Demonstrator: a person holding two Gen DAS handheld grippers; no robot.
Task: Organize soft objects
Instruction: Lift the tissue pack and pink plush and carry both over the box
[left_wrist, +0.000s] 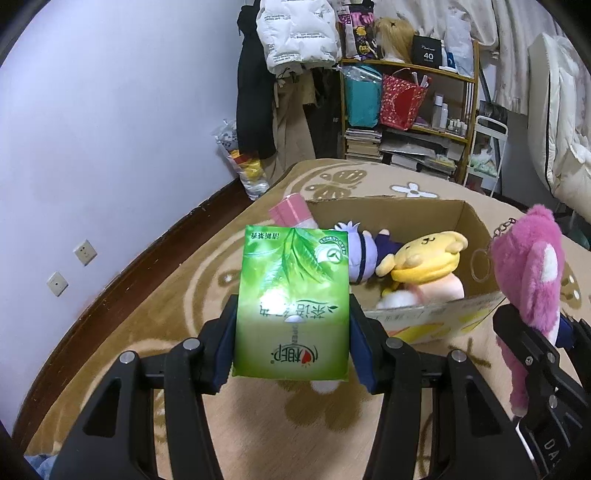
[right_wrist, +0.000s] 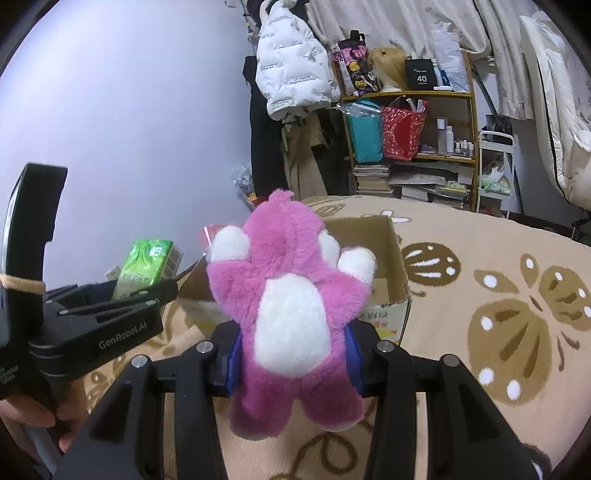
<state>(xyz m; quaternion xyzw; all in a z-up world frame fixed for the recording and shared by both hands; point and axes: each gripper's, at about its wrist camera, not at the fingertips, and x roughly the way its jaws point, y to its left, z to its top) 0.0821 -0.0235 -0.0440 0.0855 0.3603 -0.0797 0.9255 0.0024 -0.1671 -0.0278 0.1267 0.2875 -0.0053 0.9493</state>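
Observation:
My left gripper (left_wrist: 293, 332) is shut on a green tissue pack (left_wrist: 293, 306) and holds it above the carpet, just left of an open cardboard box (left_wrist: 469, 221). The box holds a yellow plush (left_wrist: 428, 258), a purple-and-white plush (left_wrist: 354, 254) and a pink pack (left_wrist: 293, 214). My right gripper (right_wrist: 293, 354) is shut on a pink plush bear (right_wrist: 291, 295) with a white belly, held in front of the box (right_wrist: 391, 258). The bear (left_wrist: 532, 273) also shows at the right of the left wrist view, the tissue pack (right_wrist: 146, 267) at the left of the right wrist view.
A beige patterned carpet (right_wrist: 480, 295) covers the floor. A wooden shelf (left_wrist: 410, 110) with bags, books and bottles stands behind the box. Hanging coats (left_wrist: 295, 37) and a white wall (left_wrist: 110, 129) are to the left, bedding (left_wrist: 561, 110) to the right.

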